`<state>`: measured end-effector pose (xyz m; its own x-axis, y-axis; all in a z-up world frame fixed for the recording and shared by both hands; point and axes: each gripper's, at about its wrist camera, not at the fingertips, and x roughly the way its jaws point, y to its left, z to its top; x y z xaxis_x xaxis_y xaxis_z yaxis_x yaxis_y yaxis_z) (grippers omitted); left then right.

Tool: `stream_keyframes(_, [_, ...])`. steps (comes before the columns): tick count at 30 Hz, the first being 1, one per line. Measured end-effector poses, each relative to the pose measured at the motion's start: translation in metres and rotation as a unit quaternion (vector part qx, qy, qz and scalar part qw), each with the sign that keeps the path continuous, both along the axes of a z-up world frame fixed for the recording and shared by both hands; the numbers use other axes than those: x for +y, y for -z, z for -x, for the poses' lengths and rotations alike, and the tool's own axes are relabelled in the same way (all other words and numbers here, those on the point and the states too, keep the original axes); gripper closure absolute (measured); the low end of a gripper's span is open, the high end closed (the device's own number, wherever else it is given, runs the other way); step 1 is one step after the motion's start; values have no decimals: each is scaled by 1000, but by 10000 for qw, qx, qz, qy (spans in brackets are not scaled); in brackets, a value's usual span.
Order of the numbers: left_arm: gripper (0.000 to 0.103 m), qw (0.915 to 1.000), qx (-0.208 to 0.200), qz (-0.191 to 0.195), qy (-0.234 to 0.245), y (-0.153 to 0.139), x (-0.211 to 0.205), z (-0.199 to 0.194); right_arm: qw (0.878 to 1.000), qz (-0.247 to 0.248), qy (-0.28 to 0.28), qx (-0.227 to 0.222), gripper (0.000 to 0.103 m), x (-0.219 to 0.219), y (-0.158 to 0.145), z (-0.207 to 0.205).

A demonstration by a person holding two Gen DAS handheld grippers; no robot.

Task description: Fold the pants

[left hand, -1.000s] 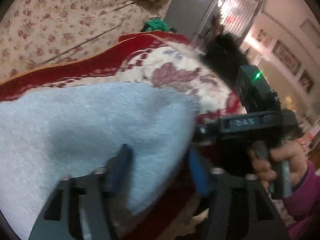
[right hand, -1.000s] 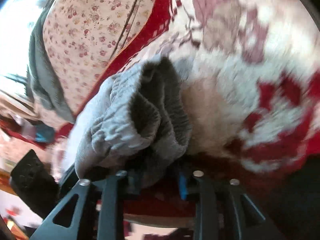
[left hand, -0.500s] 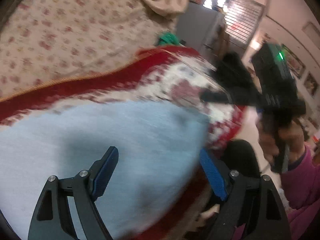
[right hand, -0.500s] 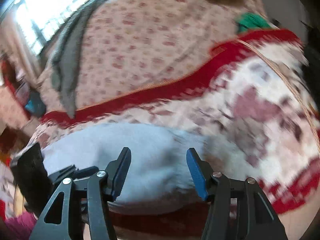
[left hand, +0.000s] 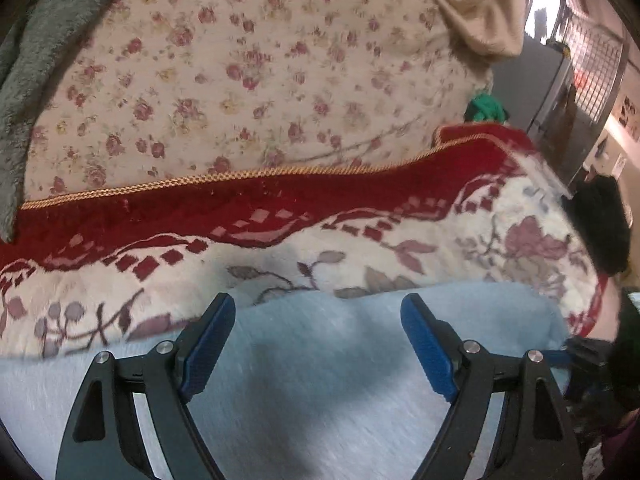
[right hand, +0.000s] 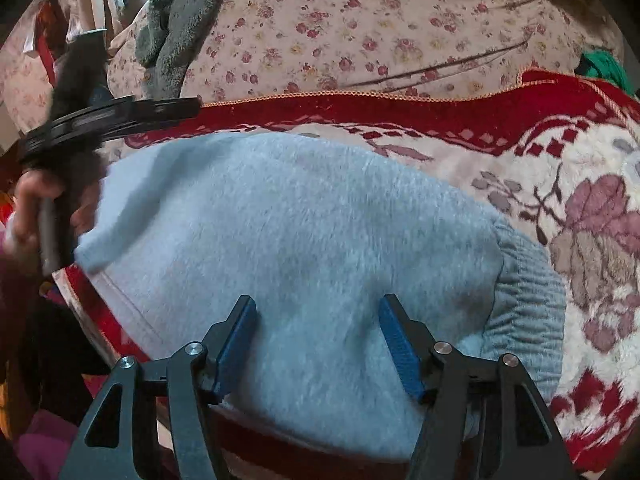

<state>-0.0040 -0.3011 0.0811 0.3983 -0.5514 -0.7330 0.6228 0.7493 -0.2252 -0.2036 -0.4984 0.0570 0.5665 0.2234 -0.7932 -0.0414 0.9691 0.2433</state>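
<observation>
Jaws stood wide on both my grippers above the folded pants [right hand: 304, 216]; a careless snag could undo the fold.

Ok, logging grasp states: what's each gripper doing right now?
Left gripper: open, empty, above the pants.
Right gripper: open, empty, above the pants.

red floral blanket [left hand: 280, 200], flowered sheet [left hand: 260, 60], green cloth [left hand: 486, 106]

No legible text, labels, brands or numbers anywhere; wall papers [left hand: 629, 114] at far right too small to read.
</observation>
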Motion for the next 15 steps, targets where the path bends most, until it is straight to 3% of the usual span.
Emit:
stream_keyframes(5, [19,9990,168,-298,277,22,-19,-10,9995,-285,45,85,25,-1,-8,-9])
stream_keyframes(10, [22,9981,-5,-469,408,33,-34,-4,9994,-218,-103,255,18,6,-9,-18])
stream_keyframes(13, [66,9975,-117,-594,357,37,-41,-1,9993,-222,-113,263,18,5,-10,-17])
stream_keyframes(15, [80,9973,-251,-656,235,37,-45,-2,9991,-293,-63,287,18,5,-10,-18])
